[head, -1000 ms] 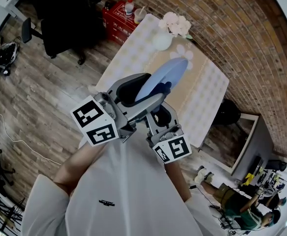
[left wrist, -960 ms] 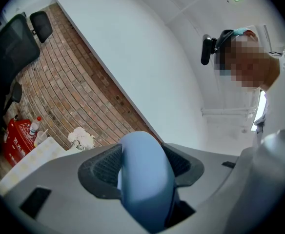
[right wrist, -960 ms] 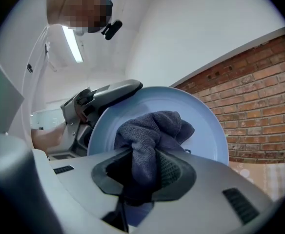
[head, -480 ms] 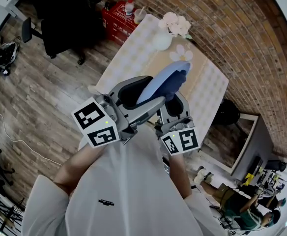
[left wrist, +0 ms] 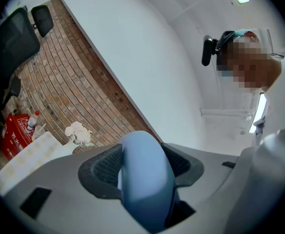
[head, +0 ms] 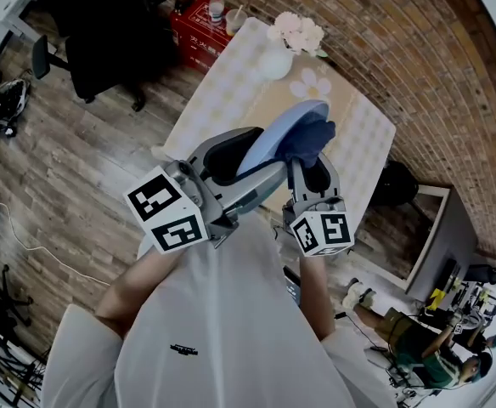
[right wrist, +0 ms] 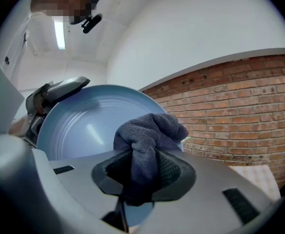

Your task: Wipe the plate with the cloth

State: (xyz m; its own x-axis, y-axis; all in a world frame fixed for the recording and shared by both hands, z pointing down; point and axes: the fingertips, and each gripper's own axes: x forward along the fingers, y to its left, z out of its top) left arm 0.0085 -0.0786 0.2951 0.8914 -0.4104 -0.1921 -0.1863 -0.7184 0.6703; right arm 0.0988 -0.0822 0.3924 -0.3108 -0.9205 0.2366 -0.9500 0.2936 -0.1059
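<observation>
A surface (head: 218,92) with a pale checked cover stands against a brick wall (head: 401,49). At its far end there is one white vase of flowers (head: 280,53). Beside the surface are one red crate (head: 193,32) and one black chair (head: 104,32) on the wooden floor. In the head view the grippers and the plate hide the middle of the surface.

There is one light blue plate (right wrist: 79,126) and one dark blue-grey cloth (right wrist: 150,130). The left gripper (left wrist: 143,165) is closed on the rim of the plate and holds it tilted in the air above the surface. The right gripper (head: 309,170) is closed on the bunched cloth, which lies against the plate near its rim.
</observation>
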